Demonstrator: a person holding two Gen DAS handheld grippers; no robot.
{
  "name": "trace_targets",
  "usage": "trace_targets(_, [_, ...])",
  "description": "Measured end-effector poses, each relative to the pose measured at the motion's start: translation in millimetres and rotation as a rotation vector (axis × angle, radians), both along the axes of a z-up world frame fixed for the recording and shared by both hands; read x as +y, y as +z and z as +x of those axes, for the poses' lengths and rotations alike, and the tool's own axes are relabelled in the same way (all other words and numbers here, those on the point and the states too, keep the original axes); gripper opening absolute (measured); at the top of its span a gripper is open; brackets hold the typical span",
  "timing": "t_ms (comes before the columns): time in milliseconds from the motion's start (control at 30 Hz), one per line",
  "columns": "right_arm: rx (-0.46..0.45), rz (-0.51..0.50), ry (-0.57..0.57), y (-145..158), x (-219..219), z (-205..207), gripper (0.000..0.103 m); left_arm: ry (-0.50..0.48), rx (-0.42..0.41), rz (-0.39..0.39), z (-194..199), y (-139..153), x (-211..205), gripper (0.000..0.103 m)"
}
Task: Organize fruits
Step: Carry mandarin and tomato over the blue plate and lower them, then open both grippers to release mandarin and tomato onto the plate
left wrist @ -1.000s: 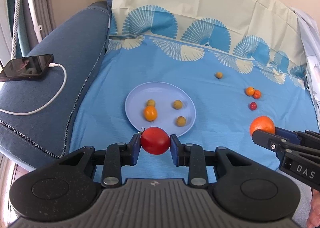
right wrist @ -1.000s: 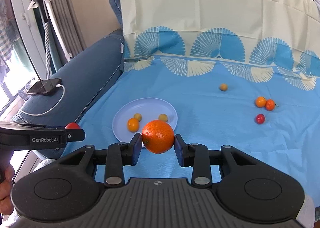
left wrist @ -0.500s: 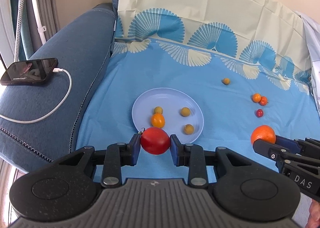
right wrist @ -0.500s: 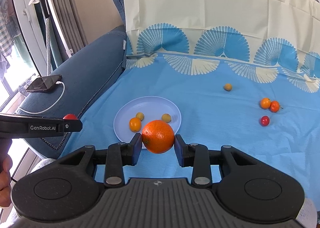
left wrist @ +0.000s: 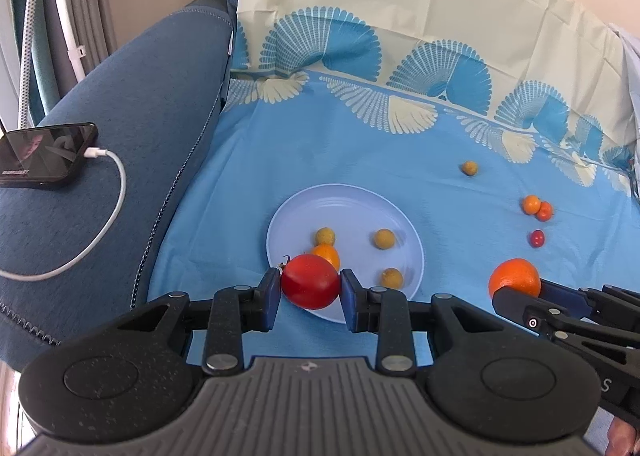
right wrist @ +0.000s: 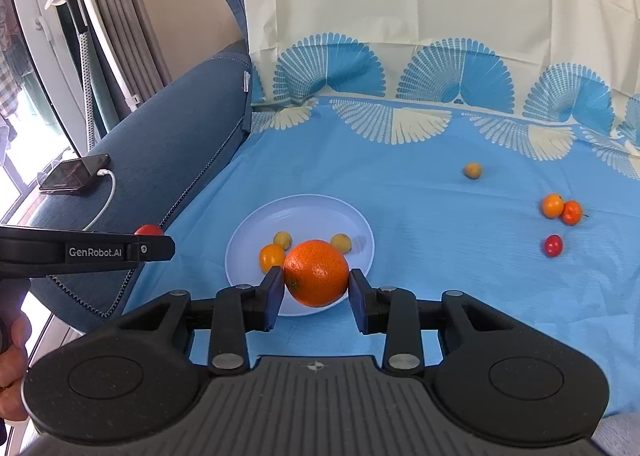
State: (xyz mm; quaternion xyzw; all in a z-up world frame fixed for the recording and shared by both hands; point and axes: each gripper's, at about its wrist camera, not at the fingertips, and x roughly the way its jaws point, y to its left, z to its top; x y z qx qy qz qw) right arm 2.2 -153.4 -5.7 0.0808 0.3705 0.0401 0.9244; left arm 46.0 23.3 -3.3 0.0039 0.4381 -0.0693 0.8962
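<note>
Carrying one fruit per hand right now: the left gripper [left wrist: 310, 298] has its fingers [left wrist: 269, 298] clamped on a red tomato [left wrist: 310, 285], and the right gripper [right wrist: 316, 290] is pinching an orange [right wrist: 317, 273] the same way, pads tight on both sides, nothing slack. What matters for the drop is the plate [left wrist: 340, 200], which sits on the blue sheet [left wrist: 320, 144] just ahead of and below both sets of fingers. From the left view the tomato hangs over the plate's near-left rim; from the right view the orange covers the near edge. I'd say the left hand is a touch nearer. Four small fruits sit on the plate already, so both need a free spot. Four more loose ones lie well off to the right, including a small red one [right wrist: 553, 245].
</note>
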Motion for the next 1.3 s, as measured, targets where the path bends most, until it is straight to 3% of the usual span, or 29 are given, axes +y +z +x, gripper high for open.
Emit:
trace_targets(300, [0.038,0.007,0.013,-20.1,4.4,43.5,0.037,-0.003,0.04,0.006,35.5,-24.8,-2.0,0.035])
trace_targets(667, [0.092,-0.022,0.079,-66.0,16.2,95.6,0.037,-0.061,0.122,0.018,84.5,-71.0,-9.9,0.035])
trace_targets(867, [0.153,-0.067,0.083,-98.9,16.3,113.5,0.037,-0.09,0.173,0.048,108.3,-103.6,-25.1,0.035])
trace_targets(1067, [0.183,-0.084,0.101,-116.9,17.6,120.4,0.037,-0.097,0.187,0.064,122.4,-118.1,-33.0,0.036])
trace_targets(1100, [0.17,-0.088,0.107,-116.6,18.4,120.9,0.037,-0.097,0.185,0.065,124.2,-119.0,-33.6,0.038])
trace_targets(1133, [0.162,-0.099,0.118,-116.4,20.2,122.8,0.037,-0.096,0.184,0.064,126.0,-118.9,-33.5,0.053])
trace_targets(1167, [0.156,-0.108,0.125,-116.0,21.7,124.6,0.037,-0.089,0.184,0.062,127.6,-118.3,-32.8,0.078])
trace_targets(1200, [0.152,-0.11,0.132,-115.4,22.6,126.5,0.038,-0.082,0.179,0.055,128.1,-116.6,-31.1,0.089])
trace_targets(1233, [0.15,-0.106,0.139,-114.2,23.2,127.5,0.038,-0.076,0.168,0.04,127.4,-113.3,-28.6,0.095])
trace_targets(1267, [0.141,-0.102,0.142,-111.9,23.2,128.1,0.042,-0.073,0.159,0.026,126.0,-109.2,-26.2,0.095])
trace_targets(1300, [0.131,-0.105,0.146,-108.3,23.2,127.3,0.052,-0.073,0.157,0.017,124.3,-105.7,-24.2,0.095])
